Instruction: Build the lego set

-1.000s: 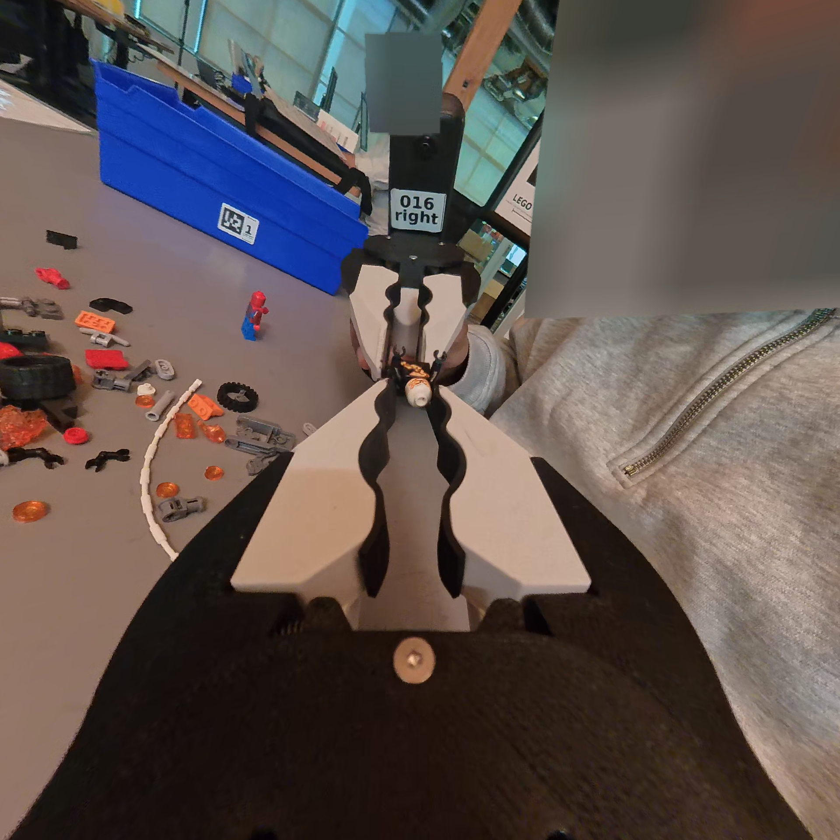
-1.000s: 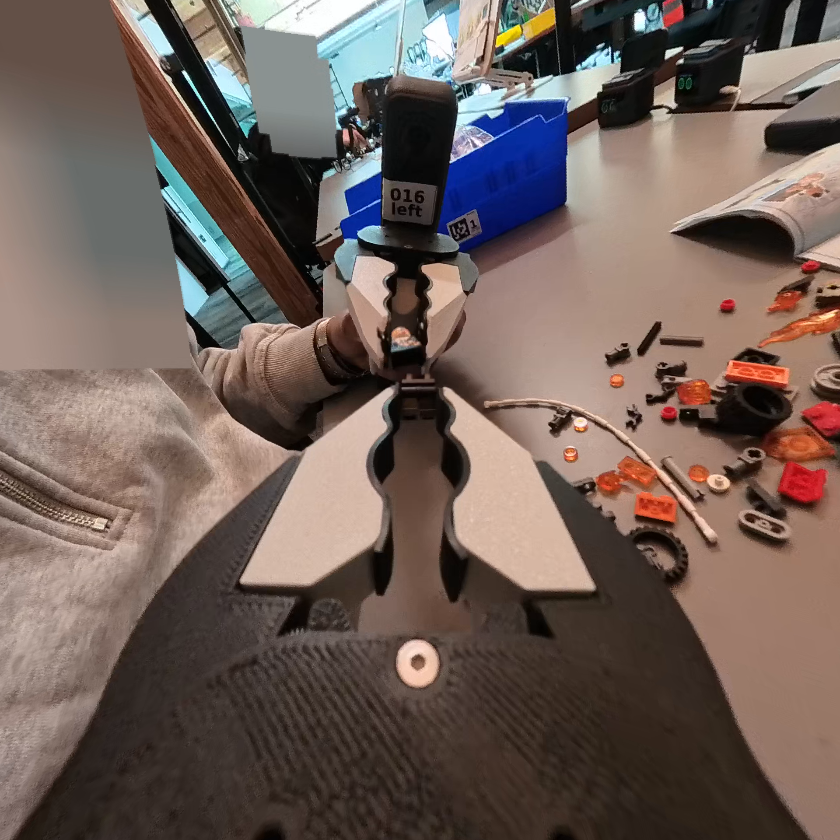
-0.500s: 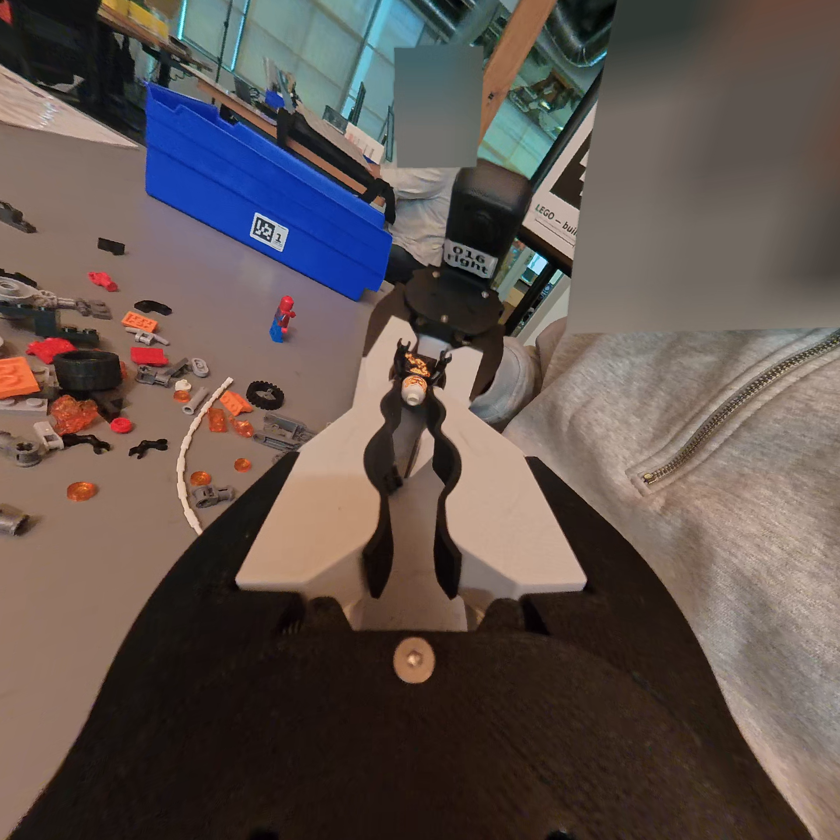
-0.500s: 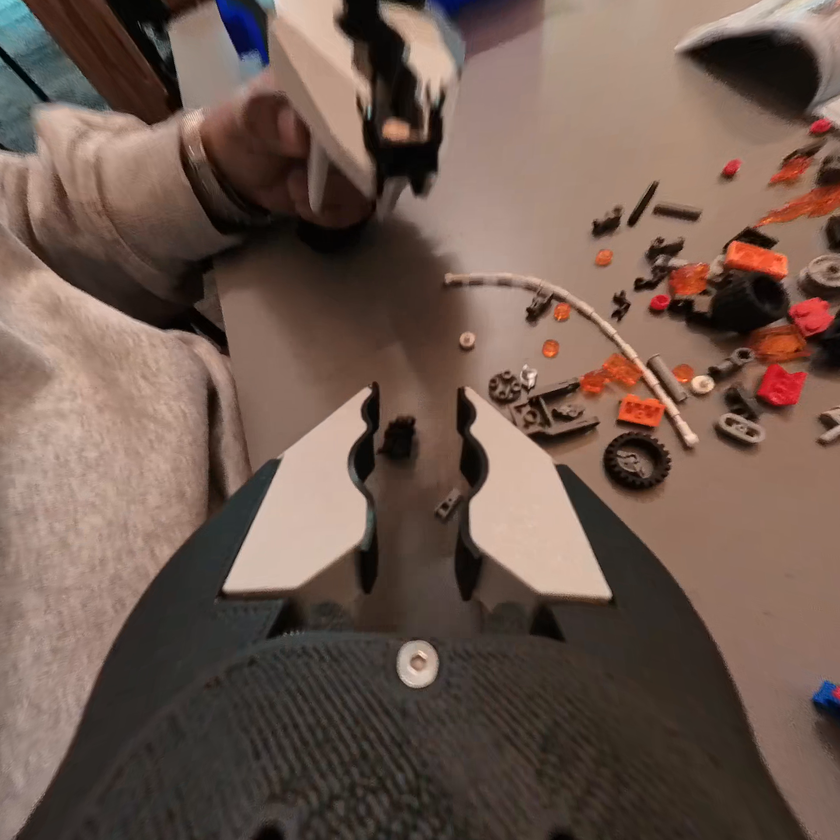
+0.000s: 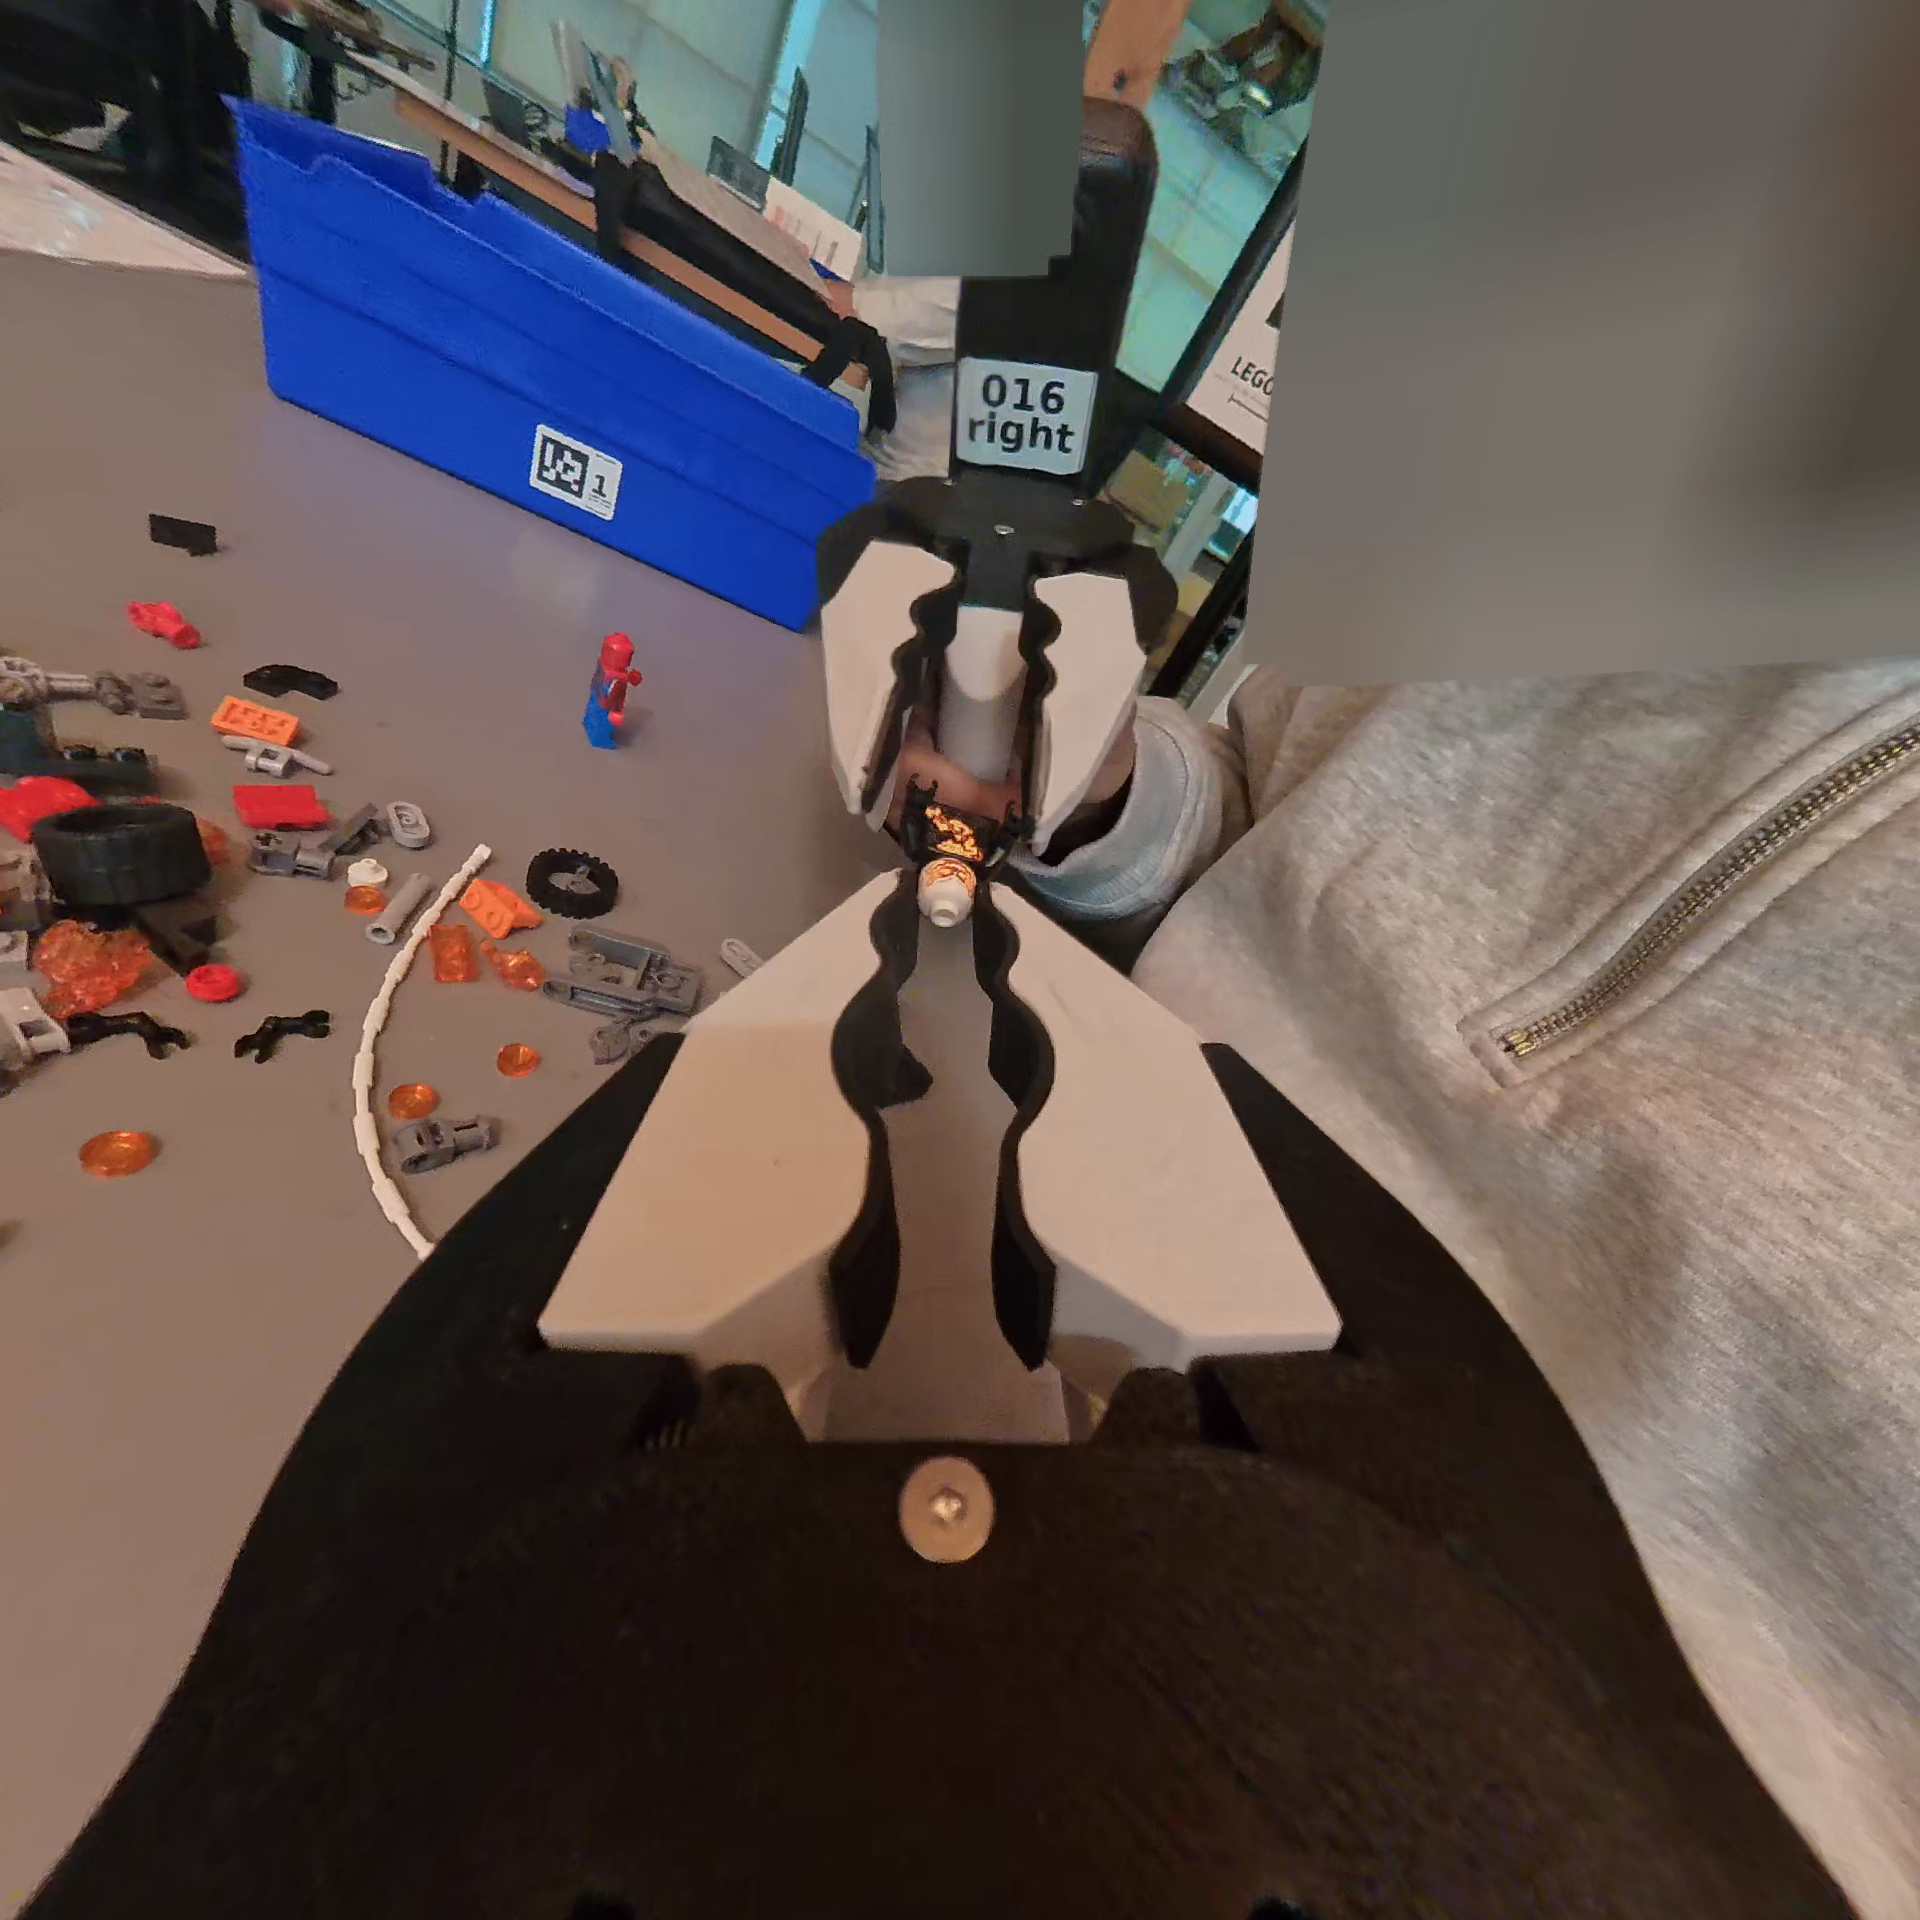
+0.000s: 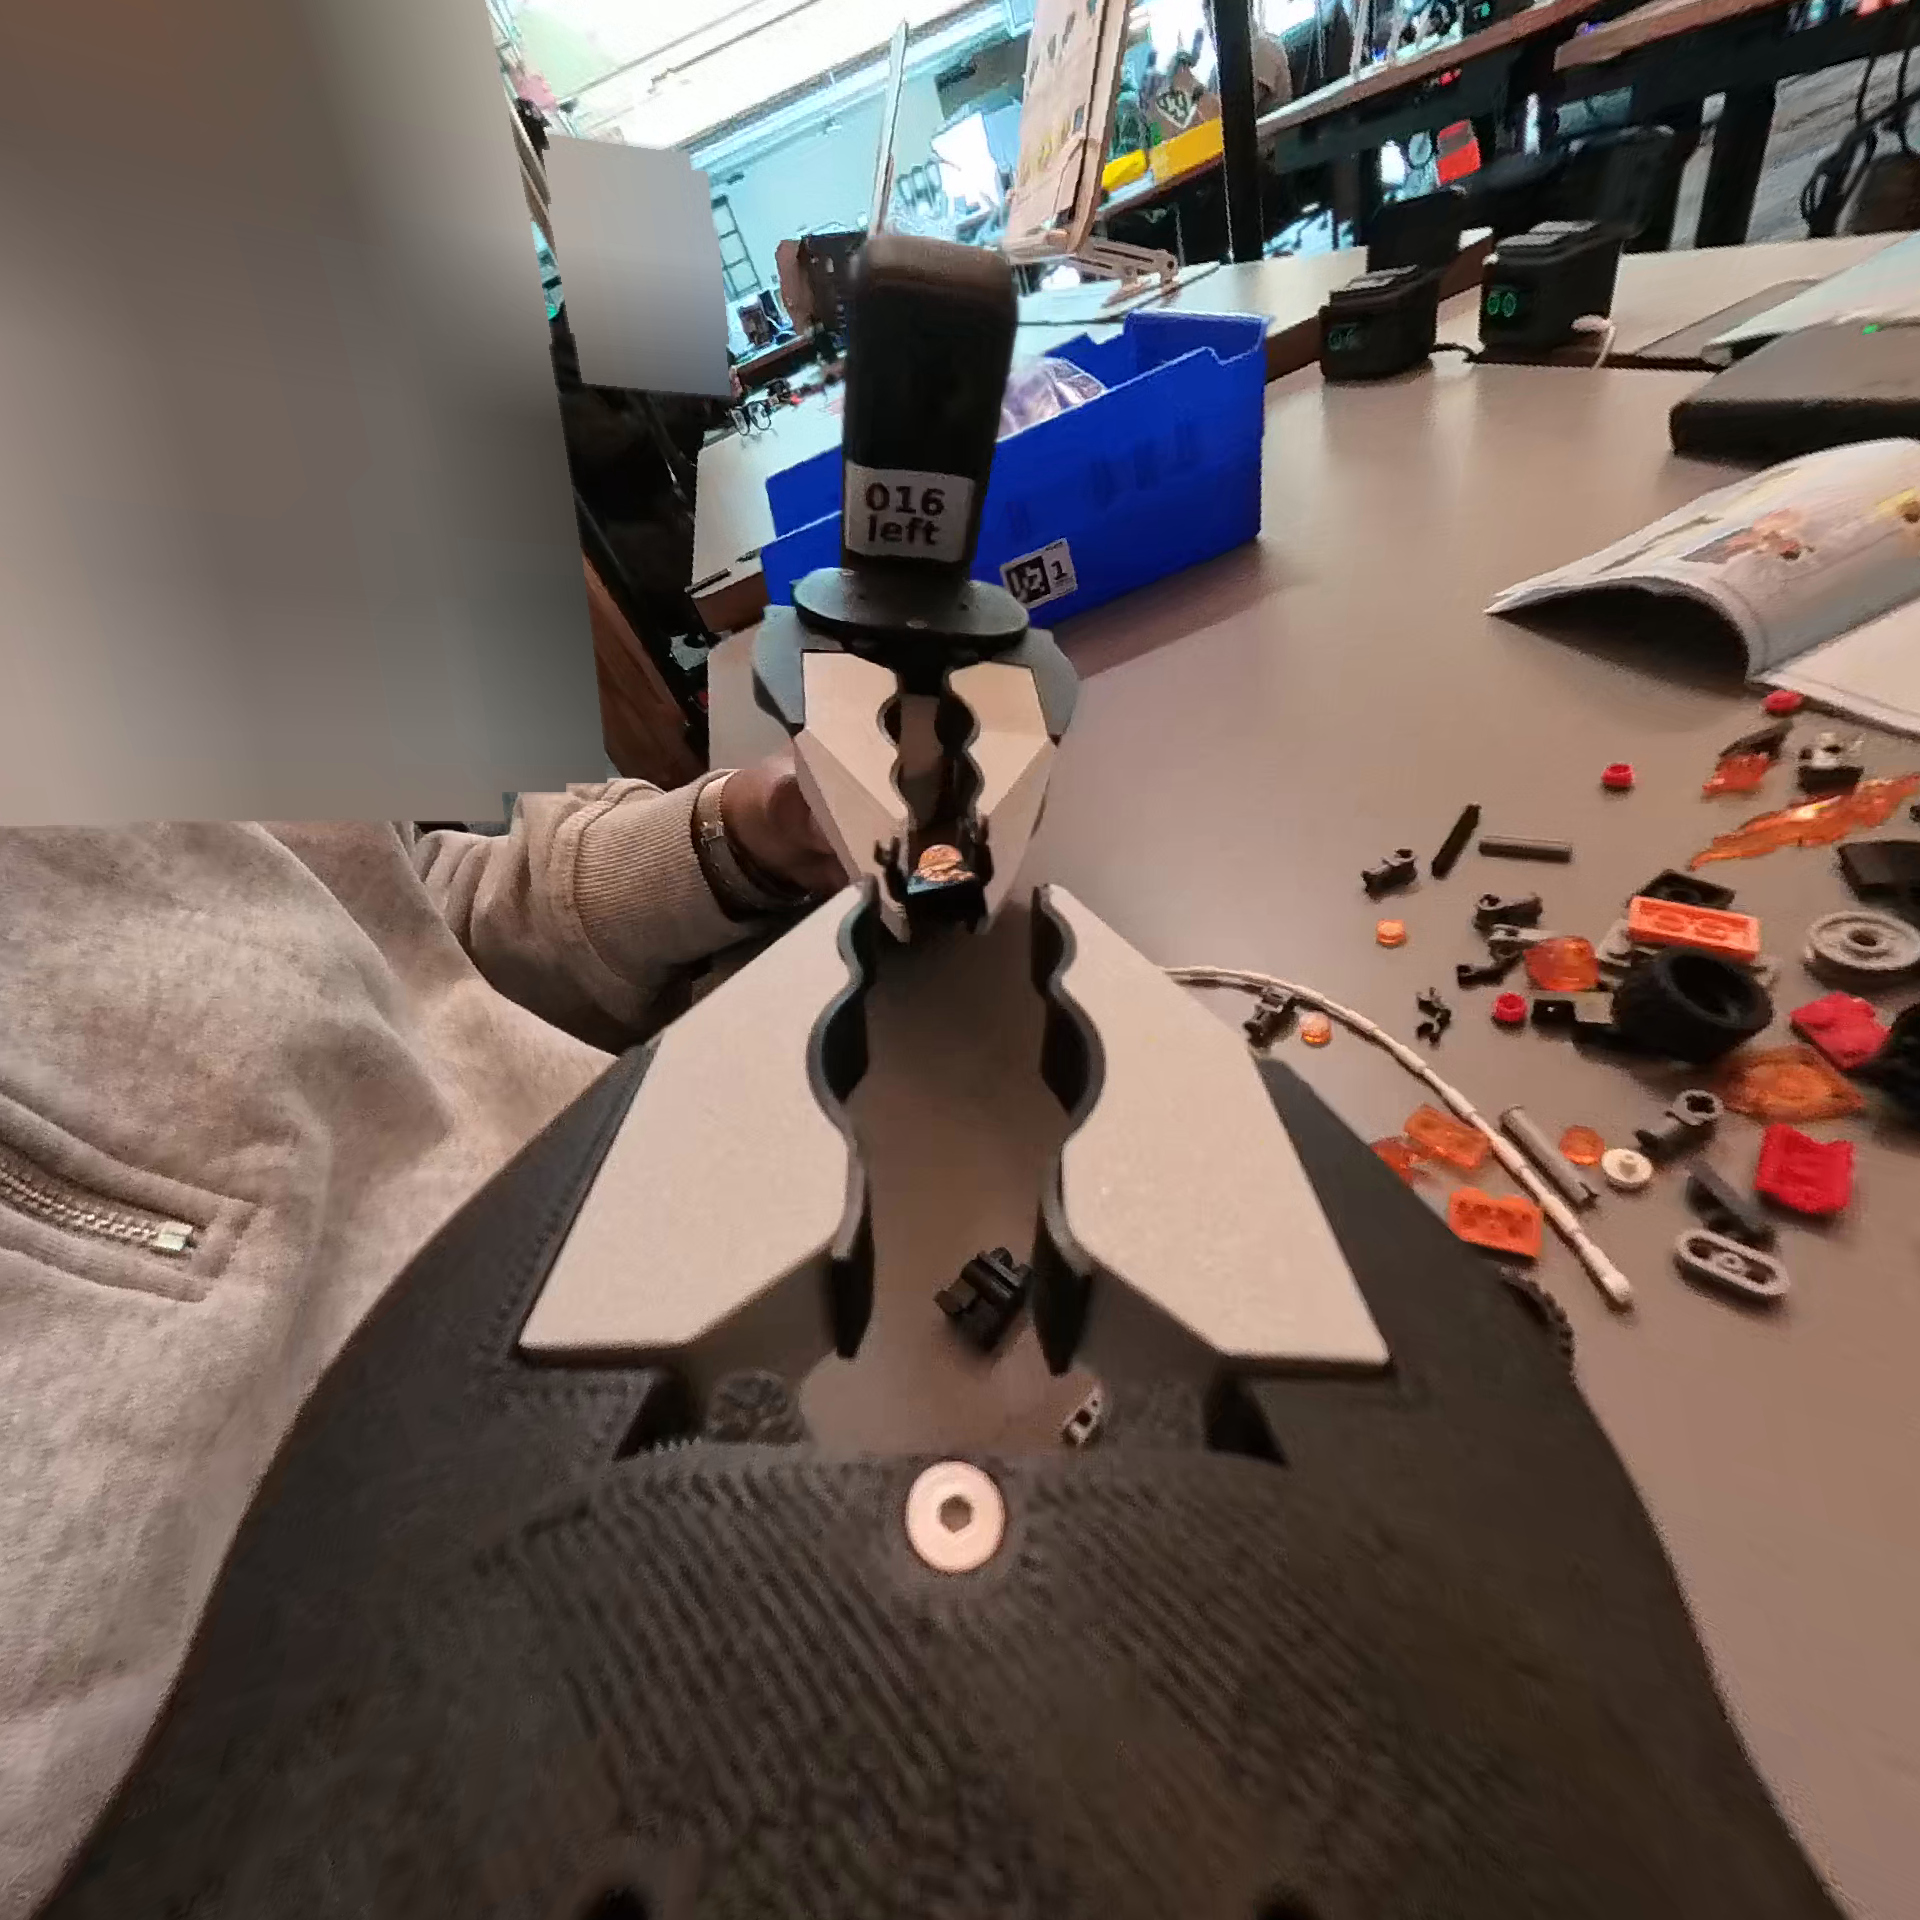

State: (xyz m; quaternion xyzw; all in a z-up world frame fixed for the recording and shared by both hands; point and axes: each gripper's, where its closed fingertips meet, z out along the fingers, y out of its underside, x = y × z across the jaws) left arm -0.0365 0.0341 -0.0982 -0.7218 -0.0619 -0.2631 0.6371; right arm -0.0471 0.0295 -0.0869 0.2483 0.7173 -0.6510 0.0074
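Observation:
My left gripper (image 5: 948,906) is shut on a small minifigure: black torso with orange print (image 5: 951,831) and a white head (image 5: 945,888) pointing back at the camera. It also shows in the right wrist view (image 6: 940,906), holding the torso (image 6: 938,868). My right gripper (image 6: 954,904) is open and empty, its tips on either side of the left gripper's tips; it faces me in the left wrist view (image 5: 961,826). A small black lego piece (image 6: 982,1294) lies on the table (image 6: 1299,810) between the right gripper's fingers.
Loose red, orange, black and grey parts, a black tyre (image 5: 114,852) and a white flexible strip (image 5: 379,1049) lie on the table. A red-and-blue minifigure (image 5: 611,691) stands near a blue bin (image 5: 540,343). An open booklet (image 6: 1766,582) lies far right. A person's grey sweater (image 5: 1558,1039) is close. Only a small space, under 4 cm, lies between the two pairs of fingers. From the left gripper's tips to the small black lego piece (image 6: 982,1294) is close to 9 cm.
A second ago my right gripper was shut on the black piece against the torso. It opened, the piece landed on the table, and the open gripper came back up to the left gripper.

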